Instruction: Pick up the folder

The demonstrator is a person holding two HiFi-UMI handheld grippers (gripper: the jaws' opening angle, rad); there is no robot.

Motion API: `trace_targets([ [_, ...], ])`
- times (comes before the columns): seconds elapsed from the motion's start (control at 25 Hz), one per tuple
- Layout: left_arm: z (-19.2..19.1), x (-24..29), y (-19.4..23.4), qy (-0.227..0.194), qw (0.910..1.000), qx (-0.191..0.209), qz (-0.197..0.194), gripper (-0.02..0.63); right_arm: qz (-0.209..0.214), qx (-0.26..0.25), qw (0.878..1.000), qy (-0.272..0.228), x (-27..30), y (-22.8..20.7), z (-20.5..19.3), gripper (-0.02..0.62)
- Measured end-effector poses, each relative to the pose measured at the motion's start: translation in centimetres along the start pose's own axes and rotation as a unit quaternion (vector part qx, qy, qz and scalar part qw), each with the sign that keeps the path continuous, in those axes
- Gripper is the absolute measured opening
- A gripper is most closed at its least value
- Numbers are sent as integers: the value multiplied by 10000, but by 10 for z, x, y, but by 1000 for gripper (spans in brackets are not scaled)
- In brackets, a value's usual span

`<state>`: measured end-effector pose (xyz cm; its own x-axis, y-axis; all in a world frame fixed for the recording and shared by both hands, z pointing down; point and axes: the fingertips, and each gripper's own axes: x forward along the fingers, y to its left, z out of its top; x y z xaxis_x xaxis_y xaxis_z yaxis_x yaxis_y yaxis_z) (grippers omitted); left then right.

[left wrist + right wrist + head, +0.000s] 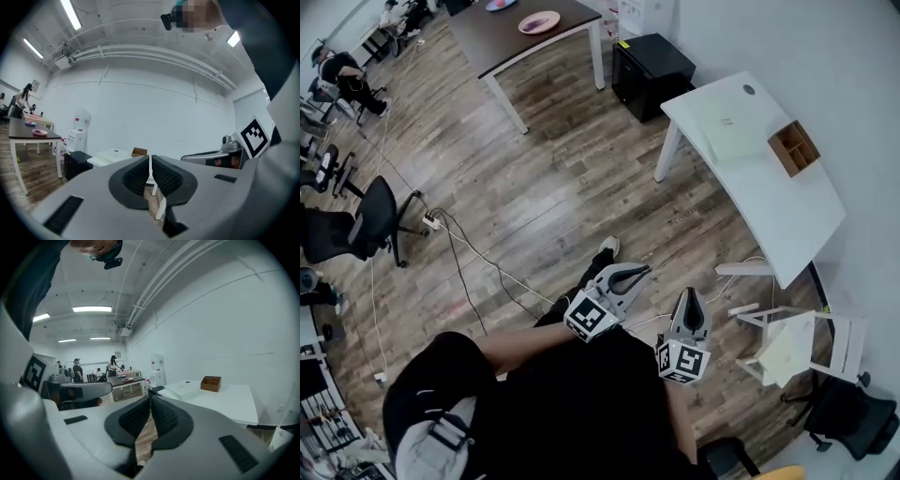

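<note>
Left gripper (637,273), right gripper (692,298): jaws together, empty, carried near body, likely transit posture. Folder (727,127) flat on white table (787,216), far right, well apart; approach needed.

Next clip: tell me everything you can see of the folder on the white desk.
The folder is a pale, greenish-white rectangle, closed and lying flat on the white desk, askew to the desk's edges. Its cover bears a small mark, too faint to read. It looks like card or plastic. A brown wooden organiser stands beside one corner; whether they touch is unclear. Nothing lies on it.
</note>
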<state>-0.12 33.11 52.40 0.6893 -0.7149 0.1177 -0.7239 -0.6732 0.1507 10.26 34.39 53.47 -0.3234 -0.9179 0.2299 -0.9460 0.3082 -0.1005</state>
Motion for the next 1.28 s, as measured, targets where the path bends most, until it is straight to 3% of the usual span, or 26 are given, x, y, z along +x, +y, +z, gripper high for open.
trace_targets([
  [0.32,20,61,83,-35,9995,-324,54,28,-84,-270,9995,103,94,-6,36,35],
  [0.8,73,120,212,-389,9970,-557,-367,29,-176,-563,9979,277,244,15,84,35],
  [1.04,72,134,265,-408,9958,-628,-520,28,-412,-635,9961,449,278,19,84,35],
  [1.28,63,153,290,-388,9947,-832,-470,28,-660,-612,9942,596,284,2,77,35],
])
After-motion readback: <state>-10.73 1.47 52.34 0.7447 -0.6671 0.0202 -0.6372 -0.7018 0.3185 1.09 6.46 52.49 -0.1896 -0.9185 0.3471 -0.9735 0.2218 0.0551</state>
